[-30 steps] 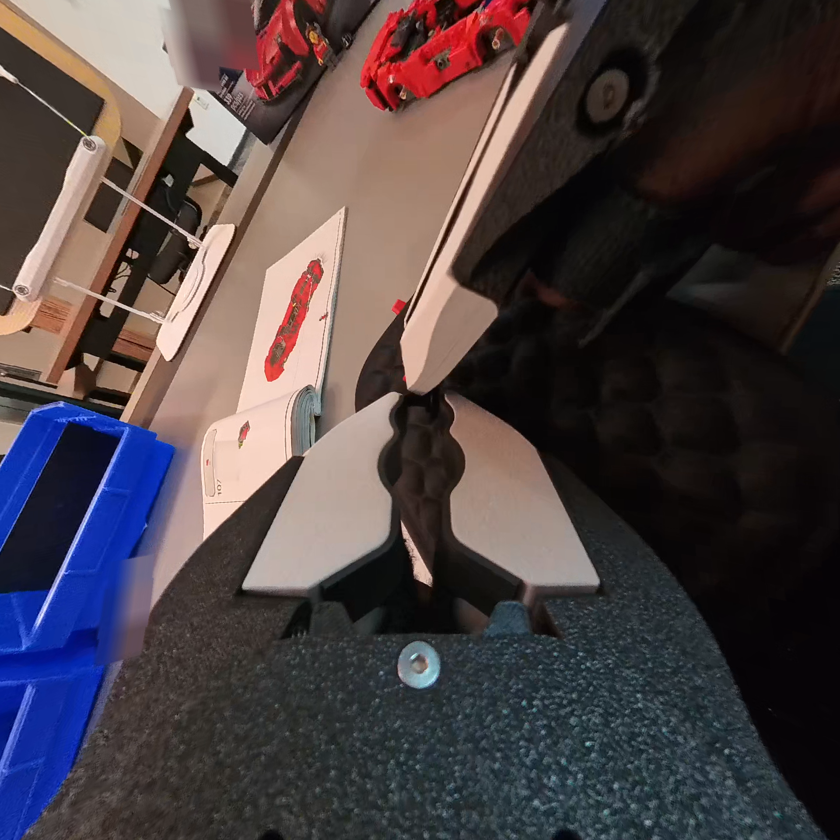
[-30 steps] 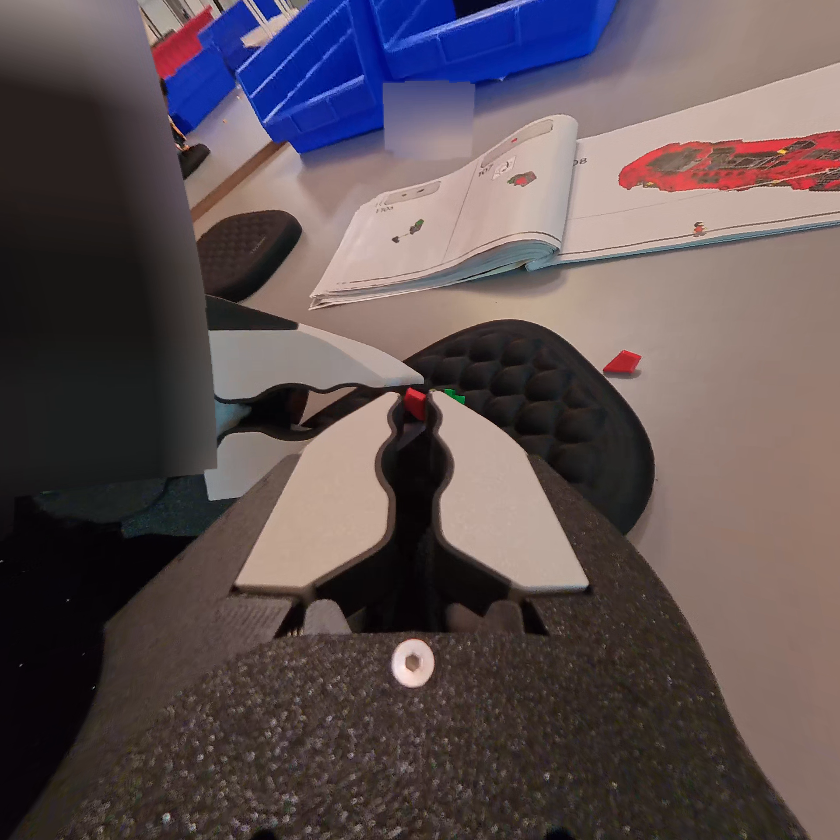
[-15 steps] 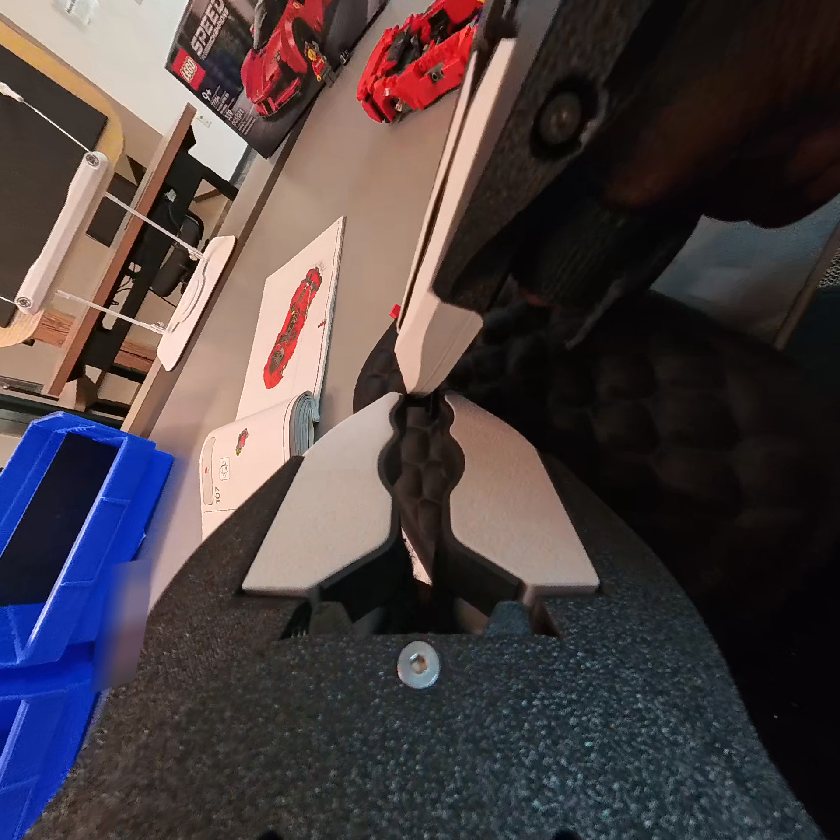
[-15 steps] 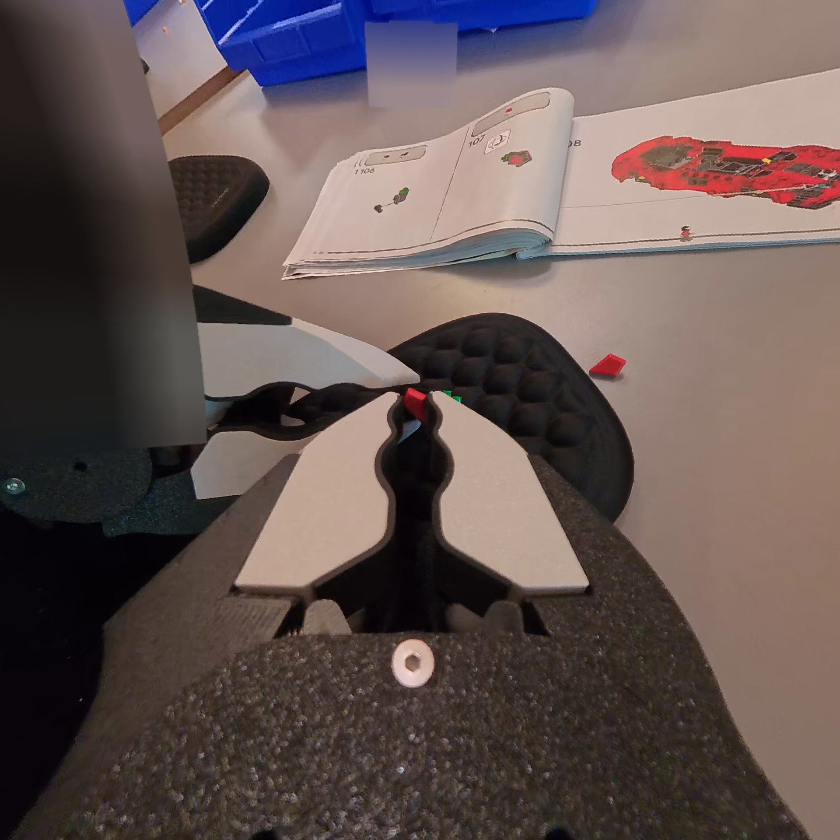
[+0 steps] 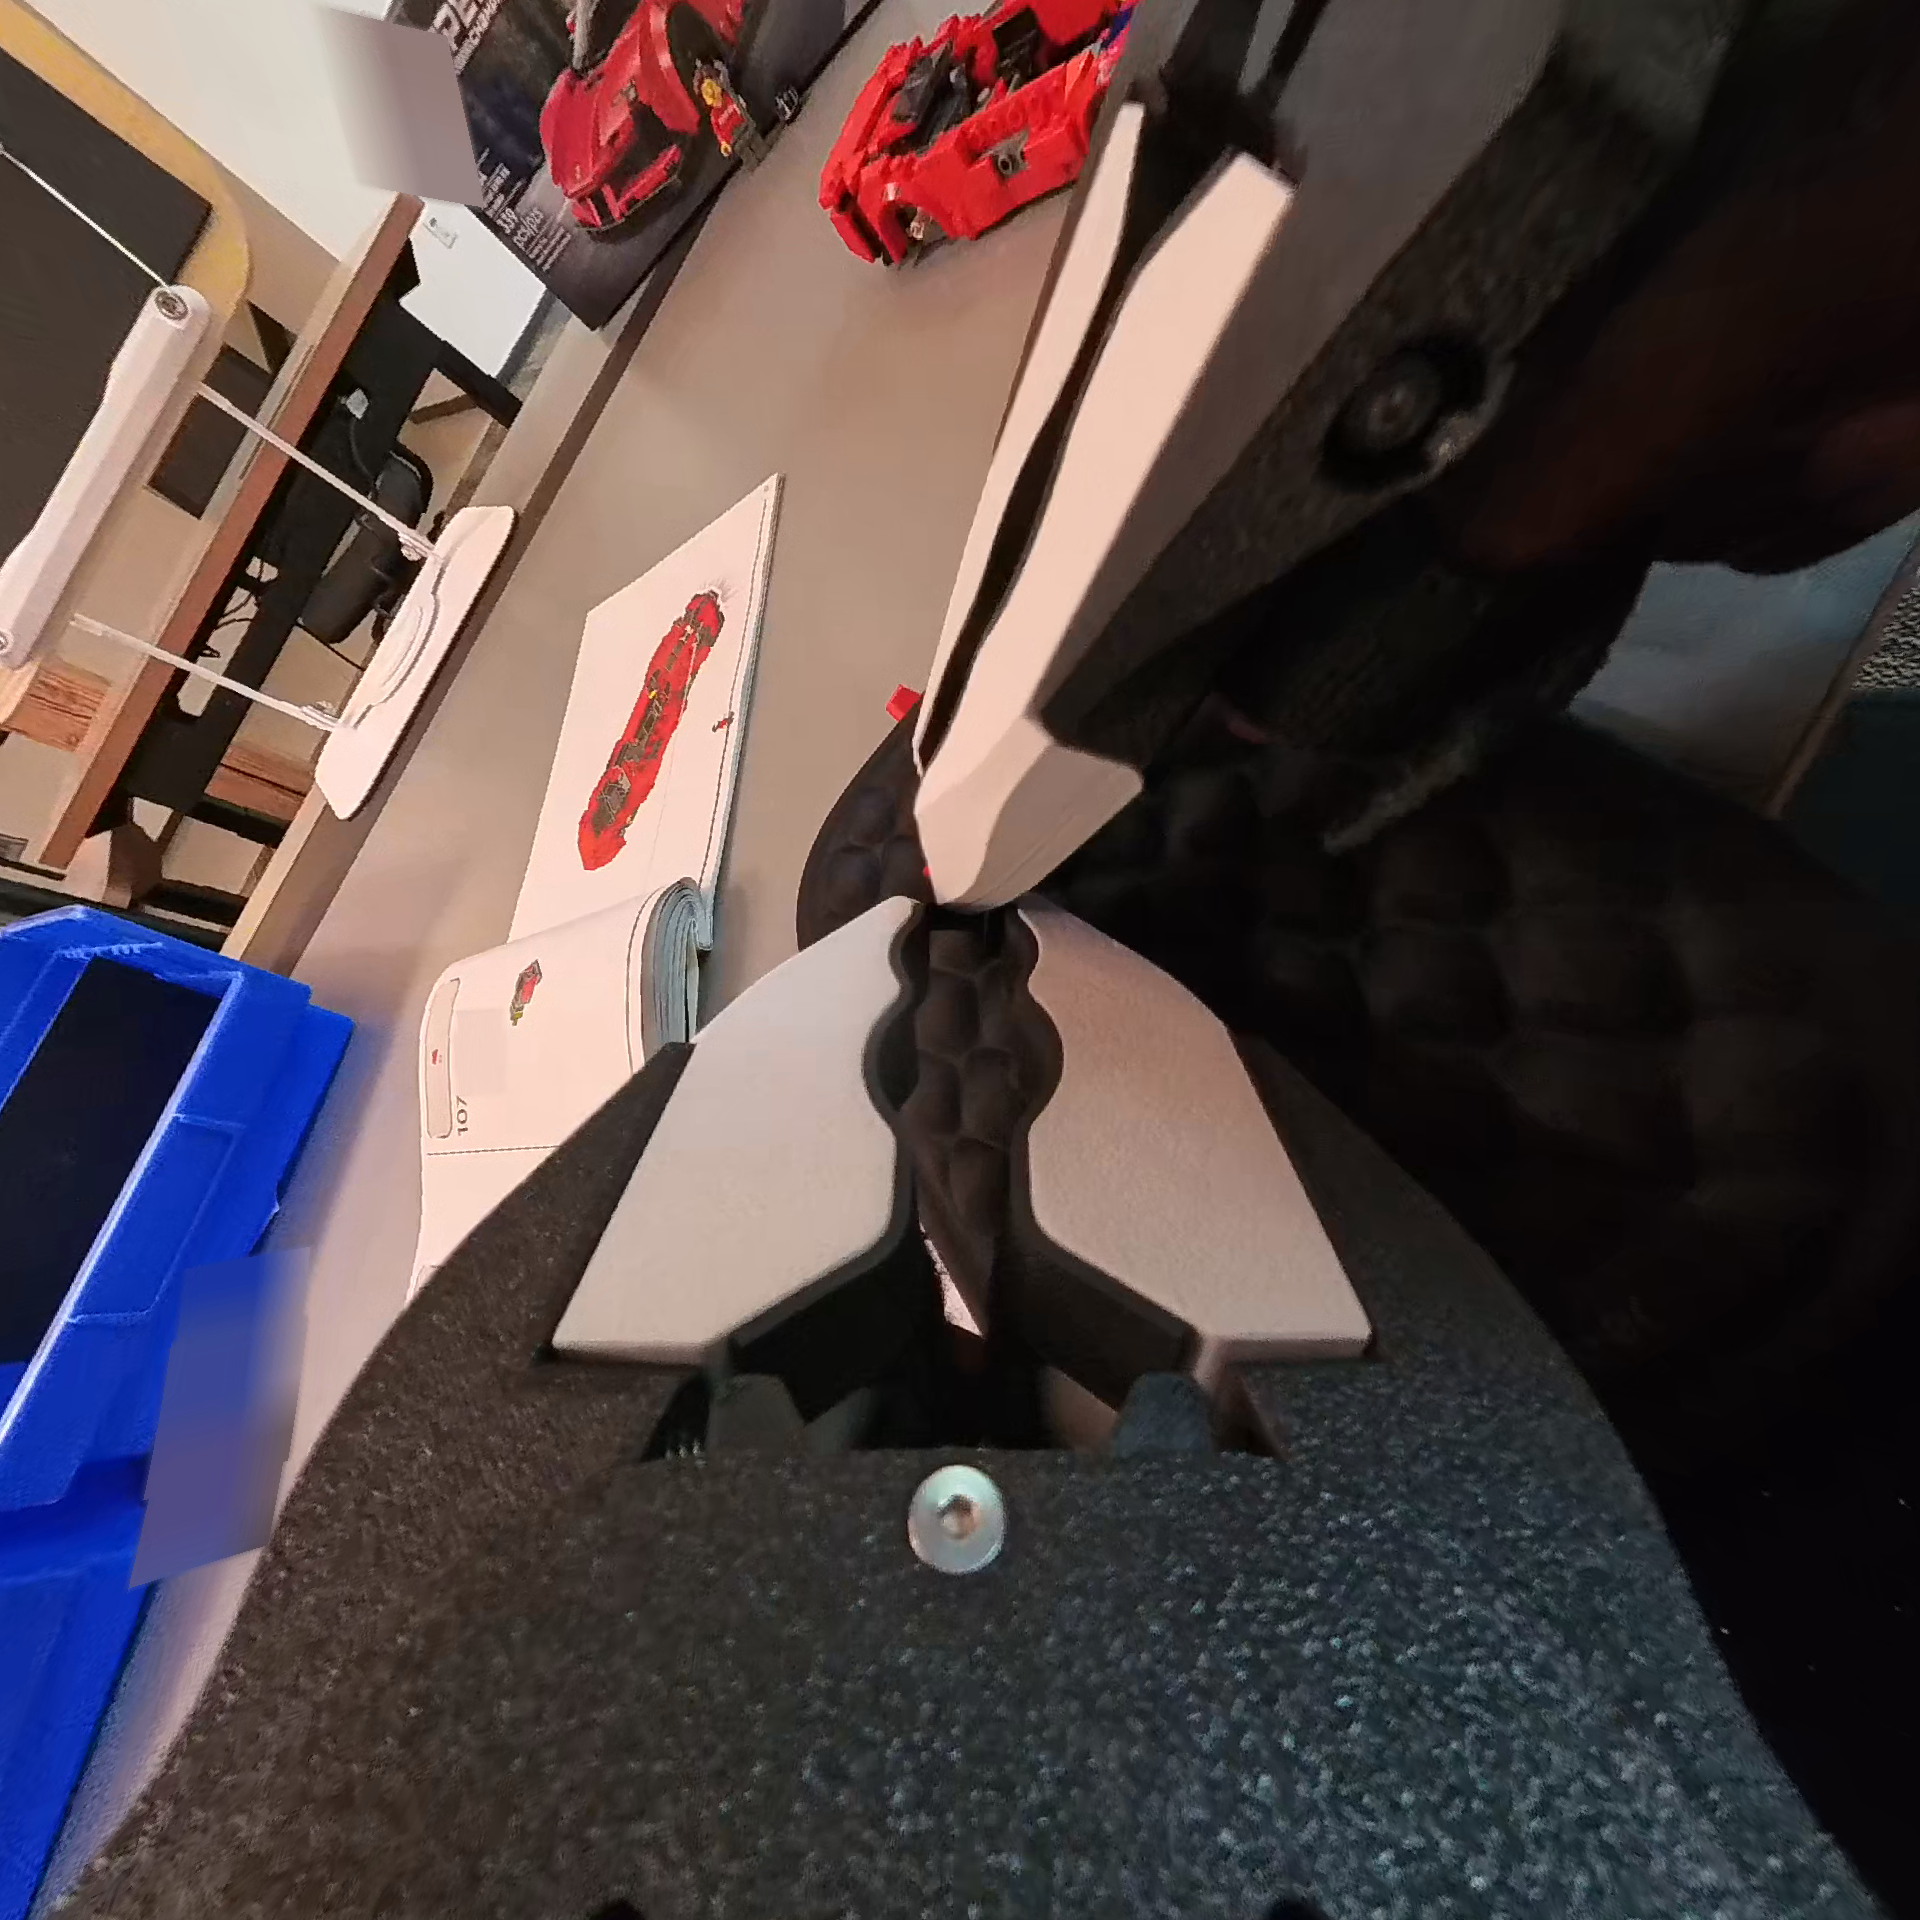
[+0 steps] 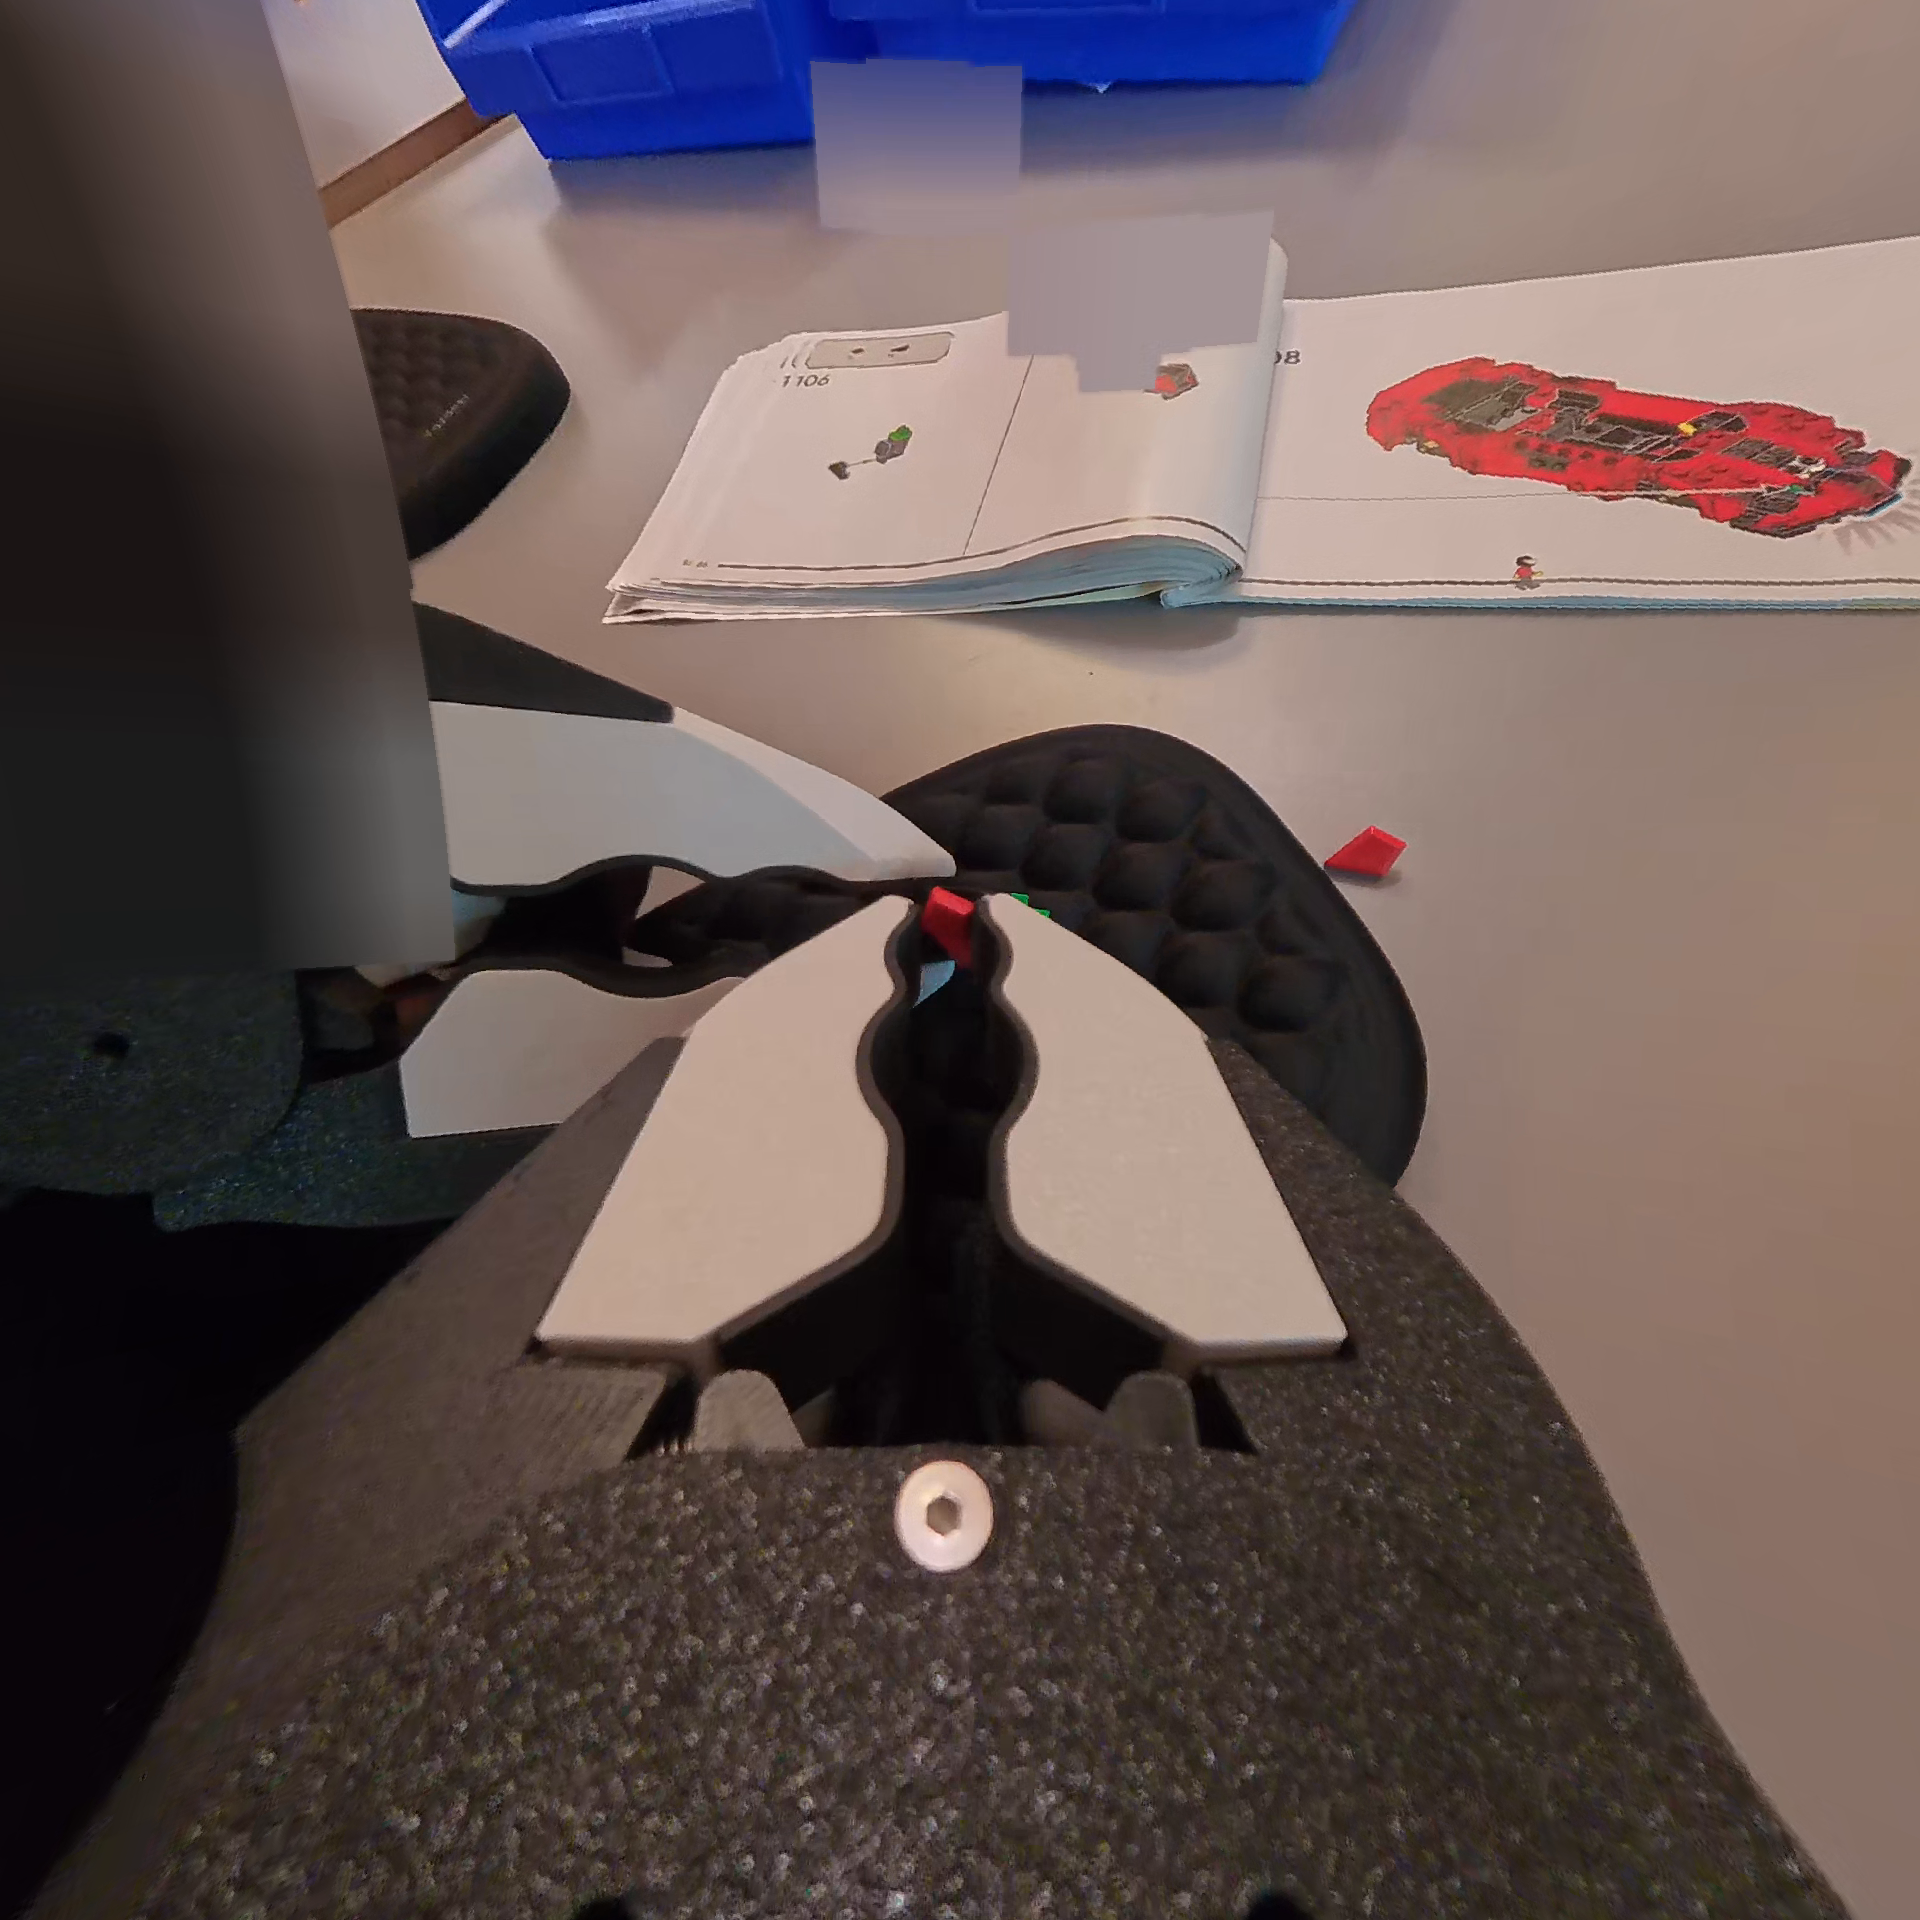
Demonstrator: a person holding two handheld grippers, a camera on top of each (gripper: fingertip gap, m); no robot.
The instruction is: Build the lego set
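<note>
The right gripper (image 6: 948,920) was clenched on a small red piece (image 6: 952,918), which sat pinched between its fingertips just above the near edge of the black dimpled pad (image 6: 1195,883). A speck of green (image 6: 1029,904) showed just beyond it, too small to identify. The left gripper (image 5: 961,914) came in from the left with its tips meeting those of the right; its fingers were drawn nearly together, but whether they held anything could not be told, since the tip of the right gripper covered the gap. Over the last second the two tools had stayed tip to tip while the pair drifted slightly nearer, the instruction booklet (image 6: 935,499) and the blue bins (image 6: 644,94) sliding farther up the right wrist view and the partly built red car (image 5: 966,135) and its box (image 5: 623,125) coming more fully into the left. The red piece had tilted a little in the grasp. That suggests the pressing or handing-over of this tiny part was under way and not finished. A second loose red piece (image 6: 1366,854) lay on the grey surface (image 6: 1610,1039) just right of the pad, probably the next to be fitted.
</note>
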